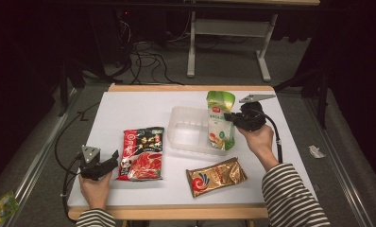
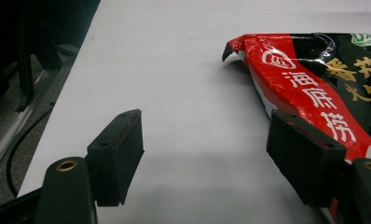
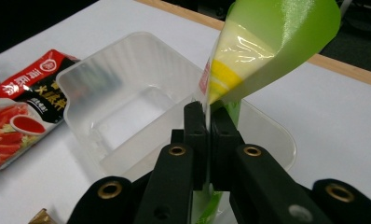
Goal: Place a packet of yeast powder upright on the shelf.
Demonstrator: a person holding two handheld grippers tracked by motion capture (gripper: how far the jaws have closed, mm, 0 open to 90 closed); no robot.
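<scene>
The right gripper (image 1: 233, 118) clamps its jaws on a green-topped white pouch (image 1: 220, 120), upright at the right end of a clear plastic tub (image 1: 186, 130) mid-desk (image 1: 129, 106). The left gripper (image 1: 111, 160), jaws open, rests near-left beside a red-black packet (image 1: 141, 153) with Chinese writing. A gold packet (image 1: 216, 176) lies near.

left tool (image 1: 111, 159) rests low with jaws spread; right tool (image 1: 229, 117) is raised, jaws clamped together.
</scene>
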